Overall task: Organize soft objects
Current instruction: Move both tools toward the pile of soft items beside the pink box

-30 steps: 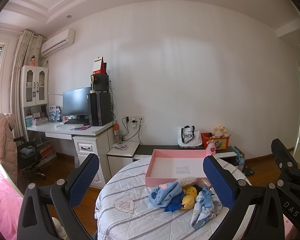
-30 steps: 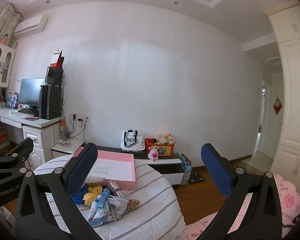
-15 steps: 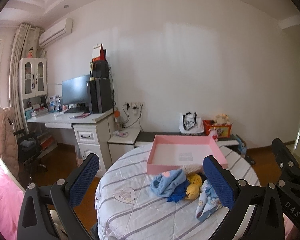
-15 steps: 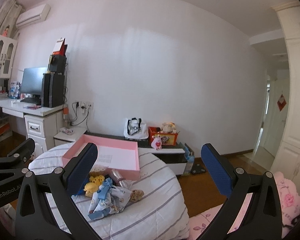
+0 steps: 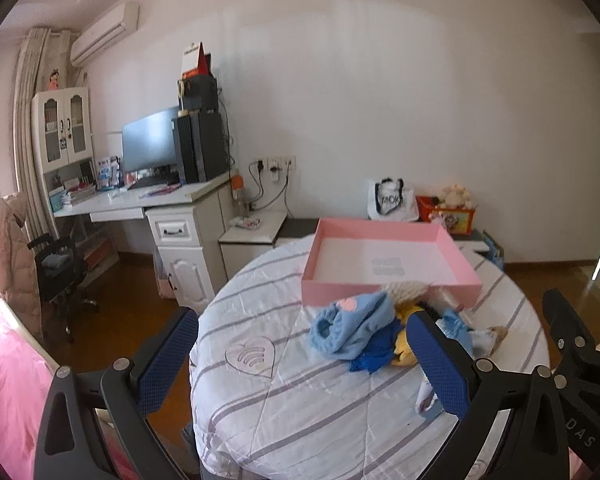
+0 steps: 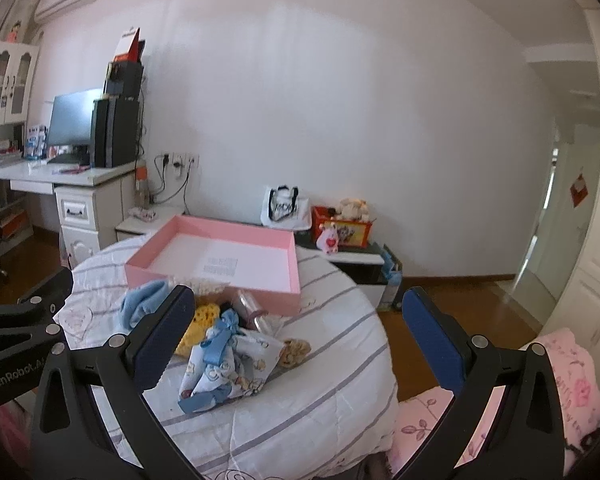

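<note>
- The left tongs (image 5: pixel 302 364) are held wide open above the near part of the round tabletop (image 5: pixel 284 408), with nothing between the blue pads.
- The right tongs (image 6: pixel 296 338) are likewise spread wide and empty, over the right edge of the tabletop.
- A heap of soft things is seen just in front of the pink tray (image 5: pixel 388 264): a light blue knitted piece (image 5: pixel 348 328), a yellow knitted piece (image 6: pixel 198 328) and a printed cloth bundle (image 6: pixel 228 368) tied with a blue ribbon.
- The heap is pressed against the tray's near wall; the tray's white floor is bare apart from a printed label.
- The tabletop is covered by a striped quilted cloth with a stitched heart (image 5: pixel 250 356).
</note>
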Action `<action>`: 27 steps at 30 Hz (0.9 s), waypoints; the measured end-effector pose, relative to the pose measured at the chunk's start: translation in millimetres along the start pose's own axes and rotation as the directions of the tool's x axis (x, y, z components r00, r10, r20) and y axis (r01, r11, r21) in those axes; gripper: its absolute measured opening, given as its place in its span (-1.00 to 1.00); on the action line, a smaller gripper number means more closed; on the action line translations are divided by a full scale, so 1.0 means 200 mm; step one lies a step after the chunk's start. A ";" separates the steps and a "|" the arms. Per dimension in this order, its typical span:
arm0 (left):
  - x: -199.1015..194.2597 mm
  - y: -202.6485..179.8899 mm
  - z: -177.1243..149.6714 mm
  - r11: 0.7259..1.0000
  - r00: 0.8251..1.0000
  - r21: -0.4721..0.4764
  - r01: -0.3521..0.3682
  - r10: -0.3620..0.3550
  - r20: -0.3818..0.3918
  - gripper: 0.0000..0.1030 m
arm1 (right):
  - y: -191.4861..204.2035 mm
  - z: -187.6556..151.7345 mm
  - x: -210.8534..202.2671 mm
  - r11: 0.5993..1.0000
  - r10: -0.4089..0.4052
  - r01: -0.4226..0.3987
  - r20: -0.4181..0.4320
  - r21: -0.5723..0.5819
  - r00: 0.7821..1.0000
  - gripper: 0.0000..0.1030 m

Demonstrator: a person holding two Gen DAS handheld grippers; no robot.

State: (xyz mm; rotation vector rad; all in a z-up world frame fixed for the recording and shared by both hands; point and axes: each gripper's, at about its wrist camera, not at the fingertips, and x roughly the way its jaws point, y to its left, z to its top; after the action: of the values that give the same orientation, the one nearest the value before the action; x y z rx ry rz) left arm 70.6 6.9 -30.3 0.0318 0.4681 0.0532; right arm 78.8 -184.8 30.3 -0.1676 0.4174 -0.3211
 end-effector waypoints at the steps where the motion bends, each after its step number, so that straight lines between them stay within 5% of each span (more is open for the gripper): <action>1: 0.02 0.00 0.00 1.000 1.000 0.000 0.001 -0.001 -0.019 1.00 | 0.01 -0.01 0.01 1.000 0.002 -0.002 -0.011 -0.003 1.000 1.00; 11: 0.20 0.00 0.01 1.000 0.991 0.011 0.009 -0.007 -0.137 1.00 | 0.06 -0.10 0.20 1.000 0.024 -0.026 -0.132 -0.015 0.991 1.00; 27: 0.49 0.07 -0.05 0.999 0.966 0.018 0.038 -0.032 -0.257 1.00 | 0.13 -0.24 0.45 0.995 0.094 -0.086 -0.308 0.041 0.947 1.00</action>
State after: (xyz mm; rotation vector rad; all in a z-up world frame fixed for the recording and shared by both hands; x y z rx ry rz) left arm 152.6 26.2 -82.9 0.0394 0.7287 0.0165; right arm 144.1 -195.5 -52.0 -0.0705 0.7294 -0.2632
